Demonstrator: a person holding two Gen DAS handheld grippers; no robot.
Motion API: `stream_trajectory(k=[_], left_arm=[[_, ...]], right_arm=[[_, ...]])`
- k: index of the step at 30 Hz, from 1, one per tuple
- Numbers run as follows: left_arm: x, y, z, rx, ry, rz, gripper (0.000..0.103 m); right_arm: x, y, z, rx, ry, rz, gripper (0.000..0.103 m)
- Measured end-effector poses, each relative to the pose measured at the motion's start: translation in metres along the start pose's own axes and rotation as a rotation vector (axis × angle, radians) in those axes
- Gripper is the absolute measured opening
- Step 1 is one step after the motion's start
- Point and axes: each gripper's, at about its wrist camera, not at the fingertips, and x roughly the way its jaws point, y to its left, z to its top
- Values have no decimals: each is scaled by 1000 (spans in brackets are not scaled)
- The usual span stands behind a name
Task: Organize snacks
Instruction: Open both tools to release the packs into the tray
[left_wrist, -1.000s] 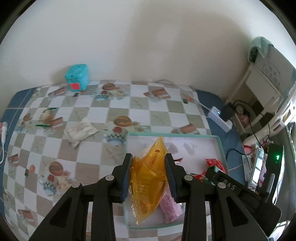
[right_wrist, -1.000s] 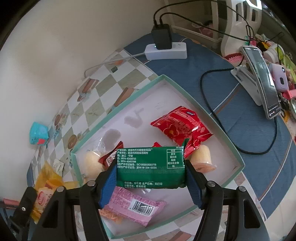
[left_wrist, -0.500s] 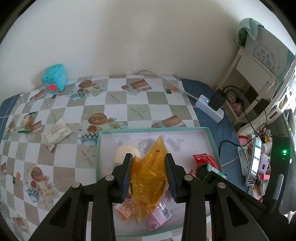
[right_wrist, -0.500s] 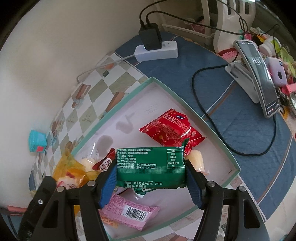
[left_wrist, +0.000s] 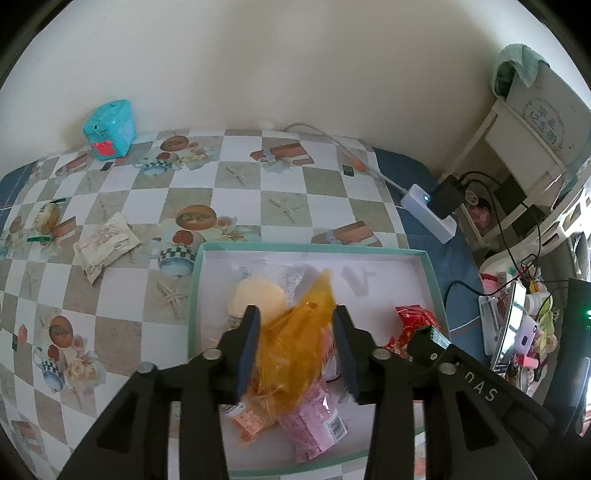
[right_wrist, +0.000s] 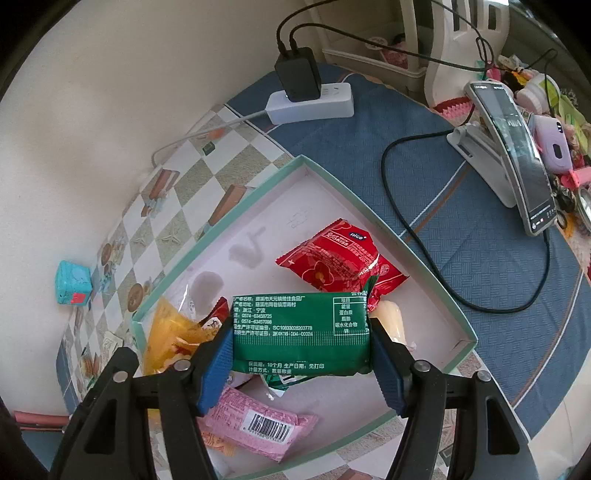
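A shallow teal-rimmed box (left_wrist: 310, 246) (right_wrist: 332, 177) lies on the checkered tablecloth and holds several snack packs. My left gripper (left_wrist: 297, 350) hangs over its near left part with its fingers spread around an orange packet (left_wrist: 295, 354), which sags onto a pink pack (left_wrist: 314, 424). The orange packet also shows in the right wrist view (right_wrist: 170, 339). My right gripper (right_wrist: 301, 365) is shut on a green packet (right_wrist: 301, 332) above the box. A red packet (right_wrist: 340, 258) and a pale round cake (left_wrist: 258, 295) lie inside.
A beige snack pack (left_wrist: 105, 243) and a small snack (left_wrist: 46, 218) lie on the cloth left of the box. A turquoise cube (left_wrist: 109, 129) stands by the wall. A power strip (right_wrist: 310, 101), cables and a phone on a stand (right_wrist: 517, 155) lie to the right.
The left gripper has moved further over the box and its fingers have spread; the orange packet has slumped down onto the packs inside. The right gripper still holds the green packet, slightly lower.
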Motion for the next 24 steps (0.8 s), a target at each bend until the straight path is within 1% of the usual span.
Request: stream_trajectory(k=[5, 7, 9, 14, 24], left_arm=[[-5, 7, 2, -3, -6, 32, 55], [-7, 12, 3, -10, -13, 50, 58], [-9, 17, 4, -17, -15, 80, 58], [-11, 32, 5, -47, -2, 122, 59], [-5, 61, 2, -76, 47, 271, 59]], right_arm=[[0, 1, 0, -3, 3, -4, 73], [1, 2, 0, -6, 8, -7, 73], [3, 2, -1, -8, 14, -9, 73], [5, 2, -2, -14, 23, -17, 73], [5, 5, -3, -38, 22, -18, 74]])
